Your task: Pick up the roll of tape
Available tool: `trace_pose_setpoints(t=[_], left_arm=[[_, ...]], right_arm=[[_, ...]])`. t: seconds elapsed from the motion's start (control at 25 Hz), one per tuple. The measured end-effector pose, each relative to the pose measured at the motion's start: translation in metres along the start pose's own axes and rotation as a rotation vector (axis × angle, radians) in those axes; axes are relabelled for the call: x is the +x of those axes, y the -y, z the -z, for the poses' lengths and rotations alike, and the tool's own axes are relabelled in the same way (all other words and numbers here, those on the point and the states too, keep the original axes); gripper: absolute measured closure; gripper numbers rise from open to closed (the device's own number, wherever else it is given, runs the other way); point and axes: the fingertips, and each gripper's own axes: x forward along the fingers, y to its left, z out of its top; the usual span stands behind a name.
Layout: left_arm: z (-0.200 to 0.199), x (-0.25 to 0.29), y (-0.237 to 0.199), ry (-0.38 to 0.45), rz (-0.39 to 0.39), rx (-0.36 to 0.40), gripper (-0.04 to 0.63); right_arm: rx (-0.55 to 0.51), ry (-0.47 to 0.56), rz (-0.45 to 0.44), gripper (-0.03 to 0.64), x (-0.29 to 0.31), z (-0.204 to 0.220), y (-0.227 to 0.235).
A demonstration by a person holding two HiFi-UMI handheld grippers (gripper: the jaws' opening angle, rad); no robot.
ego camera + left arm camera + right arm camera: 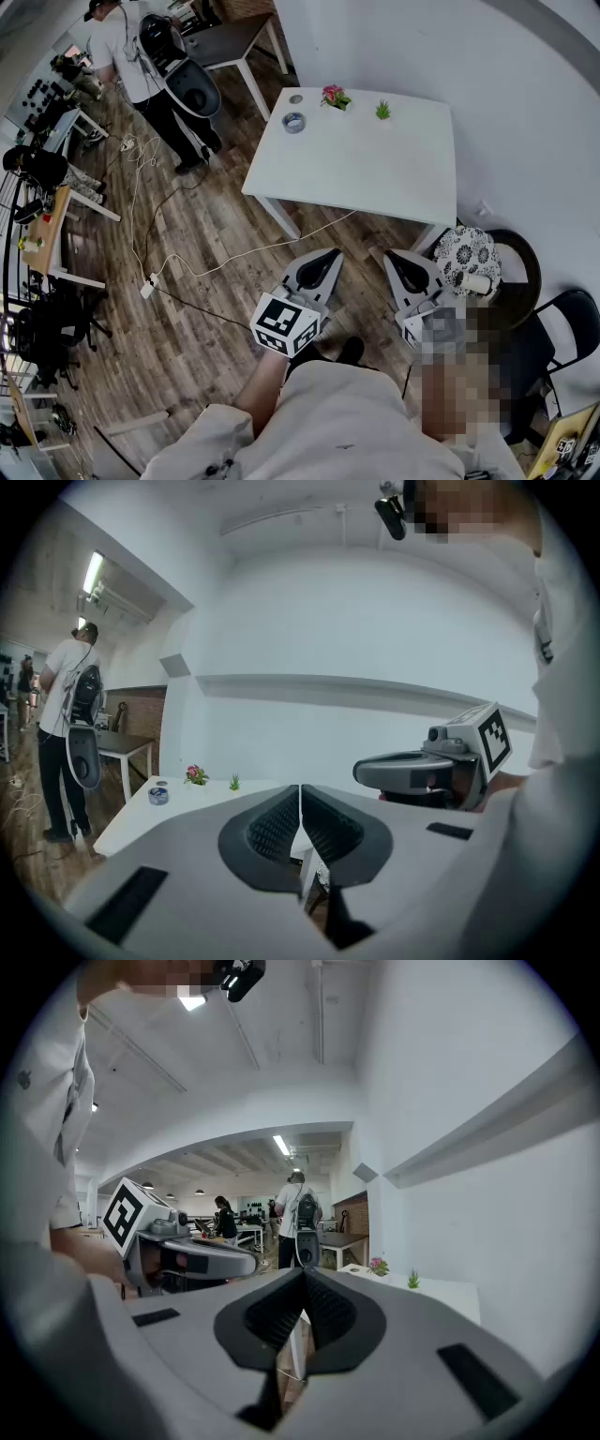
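I look down on a white square tabletop set against a white wall. Near its far edge stands a small pink flowering plant, with a small green plant to its right. A small round grey disc lies left of the flowers. The floor is wood planks, with a white cable trailing across it near a power strip. At far left a person in a white shirt stands beside a dark table. To my right, a round dark stool carries a patterned cloth, next to a black chair.
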Motion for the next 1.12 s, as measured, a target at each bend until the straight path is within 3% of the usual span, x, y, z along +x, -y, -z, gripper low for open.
trace_pose_setpoints(t=[0.6, 0.8, 1.12], left_arm=[[-0.002, -0.018, -0.019, 0.022, -0.051, -0.015, 0.572], [-0.004, -0.025, -0.04, 0.055, -0.077, -0.028, 0.572], [-0.009, -0.024, -0.084, 0.057, -0.056, -0.033, 0.572]], right_arm=[[-0.068, 0.019, -0.043, 0.612, 0.013, -0.007, -0.017], [-0.06, 0.034, -0.047, 0.609, 0.026, -0.013, -0.024], [-0.042, 0.022, -0.027, 0.609, 0.067, -0.02, -0.028]])
